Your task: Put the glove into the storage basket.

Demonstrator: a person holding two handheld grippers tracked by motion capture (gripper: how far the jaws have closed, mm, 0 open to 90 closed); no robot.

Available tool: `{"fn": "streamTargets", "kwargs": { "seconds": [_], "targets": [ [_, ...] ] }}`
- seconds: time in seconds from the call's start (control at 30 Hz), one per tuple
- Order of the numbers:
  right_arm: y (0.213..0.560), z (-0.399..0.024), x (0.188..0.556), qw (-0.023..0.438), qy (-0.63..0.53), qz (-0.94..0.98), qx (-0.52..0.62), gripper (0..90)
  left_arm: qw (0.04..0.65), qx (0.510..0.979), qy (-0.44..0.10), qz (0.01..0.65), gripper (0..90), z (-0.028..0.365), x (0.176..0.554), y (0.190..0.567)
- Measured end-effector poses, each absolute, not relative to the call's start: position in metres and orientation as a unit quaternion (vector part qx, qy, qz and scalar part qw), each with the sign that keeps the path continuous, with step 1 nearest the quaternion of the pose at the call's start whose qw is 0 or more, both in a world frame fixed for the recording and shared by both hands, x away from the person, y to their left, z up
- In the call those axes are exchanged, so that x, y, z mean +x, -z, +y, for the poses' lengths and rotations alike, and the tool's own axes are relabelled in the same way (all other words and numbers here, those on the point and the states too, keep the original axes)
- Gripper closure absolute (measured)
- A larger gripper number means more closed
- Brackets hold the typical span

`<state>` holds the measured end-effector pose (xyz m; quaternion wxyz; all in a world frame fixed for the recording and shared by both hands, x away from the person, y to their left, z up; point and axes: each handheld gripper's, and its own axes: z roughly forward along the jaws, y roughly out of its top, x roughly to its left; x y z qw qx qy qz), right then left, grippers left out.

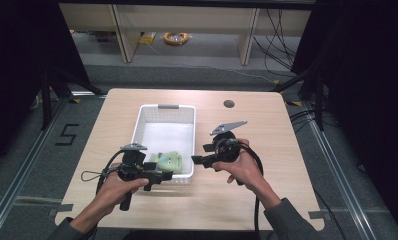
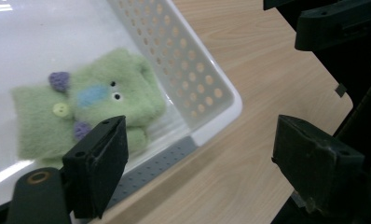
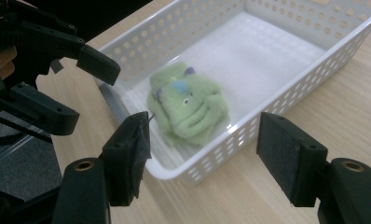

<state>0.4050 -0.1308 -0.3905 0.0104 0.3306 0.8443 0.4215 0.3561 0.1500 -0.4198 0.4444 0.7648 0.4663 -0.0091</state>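
Both grippers sat at the near end of the basket (image 1: 143, 131), one on each side. Left gripper (image 1: 159, 176) was by the near left corner with its jaws wide apart and nothing between them; in the left gripper view they framed the basket's corner and bare table (image 1: 267, 130). Right gripper (image 1: 199, 160) was just outside the near right wall, jaws also apart and empty, aimed across the rim at the toy. The green plush toy (image 3: 186, 105) lay flat on the basket floor at the near end, close to the front wall, face up, not touched by either gripper. It had fuzzy fabric, a blue nose, purple bumps and a yellow button. My read: light, soft, squashes easily, not fragile, and the fuzz should give decent friction, so slip risk is low. Best grip would be across the thick folded middle of the body, coming from above to clear the wall; pinching an edge or ear would likely just let it flop. Rest of the basket beyond it looked bare. Far edge of the table had a small round hole (image 1: 229, 104).
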Motion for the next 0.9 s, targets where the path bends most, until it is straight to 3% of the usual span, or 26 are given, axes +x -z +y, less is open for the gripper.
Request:
{"fn": "streamTargets", "kwargs": {
  "seconds": [0.9],
  "targets": [
    [0.399, -0.17, 0.374, 0.02, -0.438, 0.829, 0.348, 34.8, 0.459, 0.785, 0.013, 0.415, 17.1, 0.12, 0.325, 0.42]
  ]
}}
